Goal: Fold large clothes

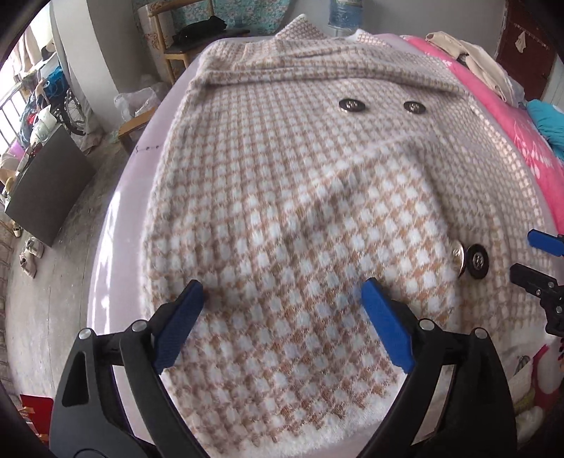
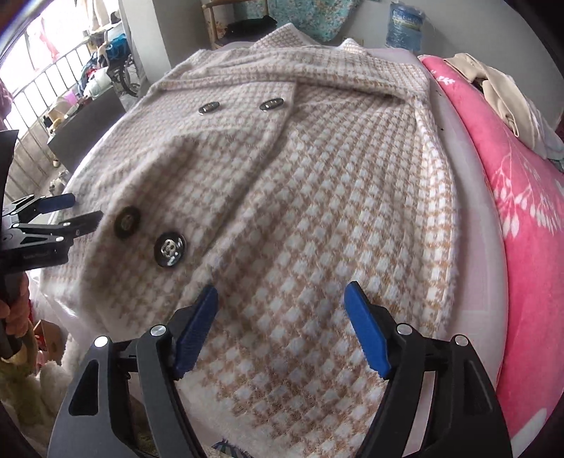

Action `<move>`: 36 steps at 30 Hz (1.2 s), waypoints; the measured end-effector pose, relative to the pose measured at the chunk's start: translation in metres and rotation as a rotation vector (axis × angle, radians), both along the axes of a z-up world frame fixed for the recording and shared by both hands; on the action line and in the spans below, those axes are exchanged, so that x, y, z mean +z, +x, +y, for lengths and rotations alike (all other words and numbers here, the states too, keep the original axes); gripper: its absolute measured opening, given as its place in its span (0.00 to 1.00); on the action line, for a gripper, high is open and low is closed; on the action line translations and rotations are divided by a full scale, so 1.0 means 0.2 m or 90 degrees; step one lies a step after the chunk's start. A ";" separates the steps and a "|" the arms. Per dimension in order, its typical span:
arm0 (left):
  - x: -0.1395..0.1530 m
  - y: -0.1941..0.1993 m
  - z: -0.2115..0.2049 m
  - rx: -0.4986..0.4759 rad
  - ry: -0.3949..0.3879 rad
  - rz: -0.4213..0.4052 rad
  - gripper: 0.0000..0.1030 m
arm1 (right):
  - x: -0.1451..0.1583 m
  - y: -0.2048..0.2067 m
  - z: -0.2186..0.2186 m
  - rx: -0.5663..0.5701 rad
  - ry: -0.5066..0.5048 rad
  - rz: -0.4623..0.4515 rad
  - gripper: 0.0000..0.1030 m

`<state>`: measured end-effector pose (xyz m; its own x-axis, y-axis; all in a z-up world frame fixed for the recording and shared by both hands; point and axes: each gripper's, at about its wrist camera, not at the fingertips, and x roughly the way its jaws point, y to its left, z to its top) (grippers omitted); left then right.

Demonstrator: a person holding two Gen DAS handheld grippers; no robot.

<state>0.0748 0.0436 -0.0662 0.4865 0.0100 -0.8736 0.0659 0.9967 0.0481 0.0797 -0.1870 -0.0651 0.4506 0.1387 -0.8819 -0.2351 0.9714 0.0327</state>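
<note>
A large beige-and-white houndstooth coat [image 1: 282,197] [image 2: 317,218] with dark round buttons [image 1: 477,261] [image 2: 170,249] lies spread over a pale lilac bed [image 1: 116,225]. Its sleeves are folded across the chest near the collar. My left gripper [image 1: 283,299] hovers open over the coat's lower left part, nothing between its blue fingers. My right gripper [image 2: 280,299] hovers open over the lower right part, also empty. Each gripper shows at the other view's edge: the right gripper [image 1: 543,260] and the left gripper [image 2: 67,211].
A pink patterned blanket [image 2: 521,225] with beige clothes [image 2: 500,88] piled on it runs along the bed's right side. A wooden chair [image 1: 176,45], a water bottle [image 2: 405,28] and a dark panel [image 1: 46,186] stand on the floor beyond and left of the bed.
</note>
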 end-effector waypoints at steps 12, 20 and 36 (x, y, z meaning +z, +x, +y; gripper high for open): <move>-0.03 -0.04 0.03 0.051 -0.017 -0.020 0.93 | -0.03 -0.03 0.03 -0.009 -0.019 -0.019 0.94; -0.03 -0.05 0.02 0.066 -0.012 -0.018 0.93 | -0.04 -0.03 0.04 -0.009 -0.024 -0.019 0.94; -0.02 -0.05 0.01 0.078 -0.007 -0.012 0.93 | -0.05 0.00 0.04 -0.006 -0.030 0.001 0.94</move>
